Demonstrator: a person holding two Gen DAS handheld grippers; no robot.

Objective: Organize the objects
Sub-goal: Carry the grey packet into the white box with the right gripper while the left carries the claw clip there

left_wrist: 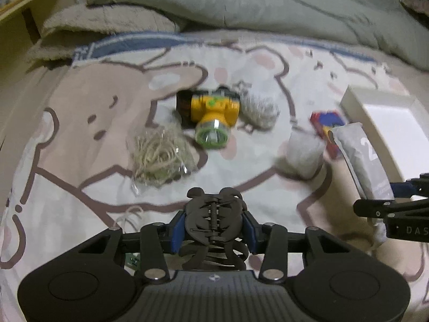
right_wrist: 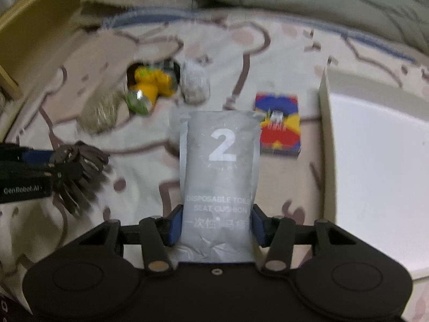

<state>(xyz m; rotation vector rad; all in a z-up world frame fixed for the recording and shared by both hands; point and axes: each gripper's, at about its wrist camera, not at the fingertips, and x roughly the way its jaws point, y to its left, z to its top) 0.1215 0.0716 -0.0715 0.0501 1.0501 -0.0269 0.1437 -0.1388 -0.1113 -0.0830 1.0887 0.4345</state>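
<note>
Left jaws clamp hair claw [left_wrist: 213, 224], right jaws grip packet [right_wrist: 222, 166] beside white box [right_wrist: 375, 161].

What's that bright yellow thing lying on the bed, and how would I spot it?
Look at the bear-print blanket spread over the bed, below the grey-green quilt. Near its middle lies the yellow headlamp, between a bag of pale twine and a fuzzy grey bundle. It alone is bright yellow plastic, with a round clear lens ringed in green.

one headlamp [left_wrist: 211, 115], one pouch [right_wrist: 221, 177], one claw clip [left_wrist: 214, 222]
</note>
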